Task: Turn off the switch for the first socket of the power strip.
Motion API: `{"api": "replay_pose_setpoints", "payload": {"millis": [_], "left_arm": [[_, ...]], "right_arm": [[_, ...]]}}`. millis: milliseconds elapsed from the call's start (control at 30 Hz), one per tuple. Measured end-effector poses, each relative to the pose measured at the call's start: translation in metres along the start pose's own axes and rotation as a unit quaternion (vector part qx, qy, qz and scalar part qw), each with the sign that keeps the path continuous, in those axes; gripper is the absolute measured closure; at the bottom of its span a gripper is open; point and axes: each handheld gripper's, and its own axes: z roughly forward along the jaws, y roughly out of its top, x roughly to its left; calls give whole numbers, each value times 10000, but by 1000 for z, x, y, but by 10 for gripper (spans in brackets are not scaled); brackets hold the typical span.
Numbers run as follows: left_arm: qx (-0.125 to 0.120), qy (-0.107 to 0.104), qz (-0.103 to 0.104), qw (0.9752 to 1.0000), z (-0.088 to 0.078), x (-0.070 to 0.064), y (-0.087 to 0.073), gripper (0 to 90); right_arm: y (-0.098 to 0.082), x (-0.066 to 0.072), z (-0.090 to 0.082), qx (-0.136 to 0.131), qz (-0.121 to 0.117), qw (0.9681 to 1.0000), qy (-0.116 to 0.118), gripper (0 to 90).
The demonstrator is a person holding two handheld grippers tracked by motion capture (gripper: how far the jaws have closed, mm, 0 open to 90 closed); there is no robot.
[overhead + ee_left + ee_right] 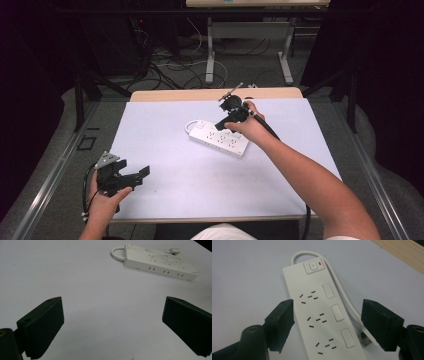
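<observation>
High view: the white power strip [219, 139] lies flat mid-desk [165, 150], long axis slanting from far-left to near-right. Directly above the strip hangs the right gripper [223, 121], jaws apart astride its width, holding nothing. Well to the strip's near-left, the left gripper [142, 175] gapes open, empty.

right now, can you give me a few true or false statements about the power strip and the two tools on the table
1. The power strip lies flat on the white table. True.
2. The right tool is clamped on the strip. False: its jaws stand apart above the strip, not pressing it.
3. The left tool holds a plug. False: its jaws are wide open with nothing between them.
4. The strip's cord loops round the switch end. True.
5. The strip is black. False: it is white.
</observation>
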Motion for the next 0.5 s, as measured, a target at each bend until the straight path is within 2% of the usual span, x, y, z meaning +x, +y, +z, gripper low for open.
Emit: {"api": "replay_pose_setpoints", "payload": {"millis": [133, 167, 267, 333, 400, 500], "left_arm": [[0, 3, -4, 10000, 0, 0, 0, 38], [0, 1, -3, 10000, 0, 0, 0, 38], [1, -4, 1, 10000, 0, -1, 0, 38], [13, -4, 10, 10000, 0, -1, 0, 38], [11, -11, 1, 10000, 0, -1, 0, 38], [28, -19, 1, 10000, 0, -1, 0, 38]], "right_arm": [[-9, -6, -7, -118, 90, 9999, -76, 176], [-11, -7, -9, -83, 42, 9999, -107, 158], [-19, -8, -14, -150, 93, 9997, -152, 146], [-23, -9, -18, -156, 105, 9998, -80, 125], [-27, -9, -23, -156, 182, 9996, -149, 86], [-32, -10, -31, -254, 157, 9995, -121, 24]]}}
